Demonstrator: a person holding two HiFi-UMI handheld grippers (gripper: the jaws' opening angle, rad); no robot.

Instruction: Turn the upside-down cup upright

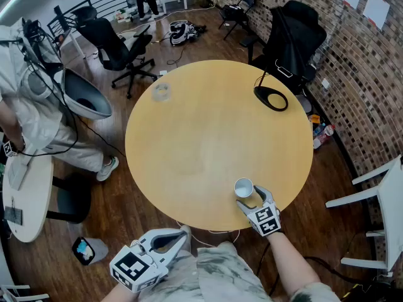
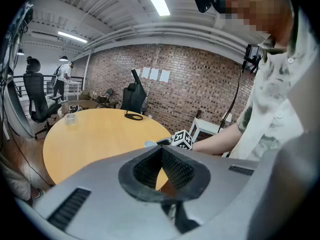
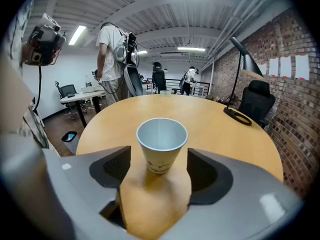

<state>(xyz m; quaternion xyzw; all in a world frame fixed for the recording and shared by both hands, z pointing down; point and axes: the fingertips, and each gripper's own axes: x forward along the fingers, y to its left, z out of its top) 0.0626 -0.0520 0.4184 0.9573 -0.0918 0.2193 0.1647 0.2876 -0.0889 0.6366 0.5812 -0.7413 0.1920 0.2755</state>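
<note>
A white paper cup [image 1: 244, 188] [image 3: 161, 144] stands upright, mouth up, near the front edge of the round wooden table [image 1: 208, 131]. My right gripper [image 1: 252, 201] [image 3: 156, 173] is open right behind it; the cup's base sits just past the fingertips and neither pad touches it. My left gripper [image 1: 176, 236] [image 2: 161, 170] hangs below the table's front edge, over my lap, shut with nothing between its jaws. In the left gripper view the cup [image 2: 150, 144] and the right gripper's marker cube [image 2: 182, 139] show beyond the jaws.
A clear tape roll [image 1: 162, 91] lies at the table's far left and a black lamp base [image 1: 271, 98] at the far right. Office chairs [image 1: 119, 50] and a person [image 1: 28, 99] stand to the left. A white chair [image 1: 378, 200] is on the right.
</note>
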